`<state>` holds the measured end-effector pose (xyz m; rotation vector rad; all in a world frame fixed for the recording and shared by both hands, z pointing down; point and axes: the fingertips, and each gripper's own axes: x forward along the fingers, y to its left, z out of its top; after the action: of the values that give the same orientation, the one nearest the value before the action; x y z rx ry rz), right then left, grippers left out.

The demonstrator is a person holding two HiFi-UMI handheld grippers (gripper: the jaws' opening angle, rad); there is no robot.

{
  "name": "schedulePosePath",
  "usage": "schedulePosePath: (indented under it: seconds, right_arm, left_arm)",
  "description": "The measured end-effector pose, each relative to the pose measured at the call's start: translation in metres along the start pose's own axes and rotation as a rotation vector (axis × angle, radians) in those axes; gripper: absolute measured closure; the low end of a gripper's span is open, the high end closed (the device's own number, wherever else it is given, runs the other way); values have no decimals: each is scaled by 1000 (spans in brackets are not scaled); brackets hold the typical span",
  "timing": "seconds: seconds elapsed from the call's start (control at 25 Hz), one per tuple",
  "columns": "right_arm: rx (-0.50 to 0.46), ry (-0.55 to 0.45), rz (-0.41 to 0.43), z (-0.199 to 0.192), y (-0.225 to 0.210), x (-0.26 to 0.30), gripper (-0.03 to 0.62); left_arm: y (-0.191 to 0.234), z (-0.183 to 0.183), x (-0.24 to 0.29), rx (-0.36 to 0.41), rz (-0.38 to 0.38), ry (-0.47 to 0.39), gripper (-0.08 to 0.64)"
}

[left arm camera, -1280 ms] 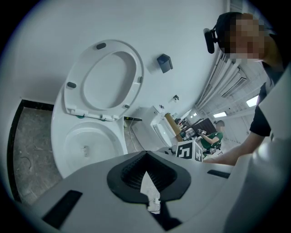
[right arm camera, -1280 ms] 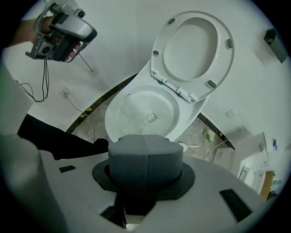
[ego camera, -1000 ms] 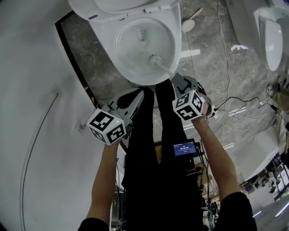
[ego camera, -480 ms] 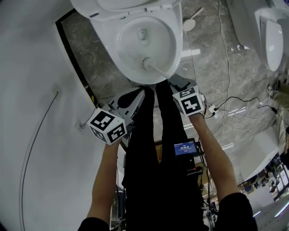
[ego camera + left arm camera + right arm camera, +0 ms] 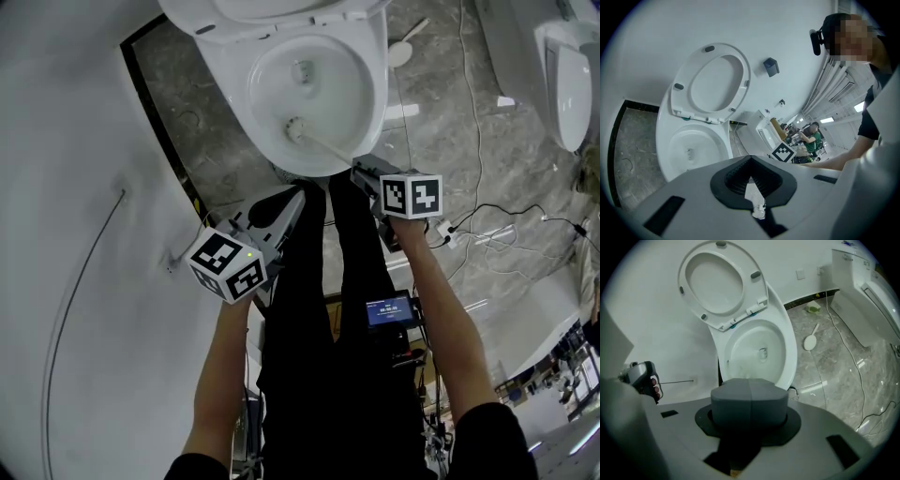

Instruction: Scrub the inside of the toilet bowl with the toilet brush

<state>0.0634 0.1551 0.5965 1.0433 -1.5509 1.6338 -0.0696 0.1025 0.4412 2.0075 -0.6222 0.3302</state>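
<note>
Pinching the brush by its handle, my right claw holds its head ahead, on the near wall of the bowl. A slack grip could let it twist; hard strokes could splash. Left claw hangs spread, empty.

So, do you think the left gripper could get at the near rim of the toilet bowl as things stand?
Probably yes. The left gripper is open and empty, just short of the near rim of the toilet bowl. The toilet brush, held by the right gripper, crosses the rim further right.
</note>
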Motion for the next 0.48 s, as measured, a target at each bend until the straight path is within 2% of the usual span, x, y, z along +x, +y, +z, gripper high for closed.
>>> schedulePosePath:
  seconds: [0.28, 0.48]
  right_arm:
    - [-44, -24, -7, 16, 19, 12, 436]
    - [-88, -27, 22, 30, 38, 19, 436]
  left_arm:
    - [7, 1, -5, -2, 6, -1, 551]
    - [10, 2, -5, -5, 4, -1, 551]
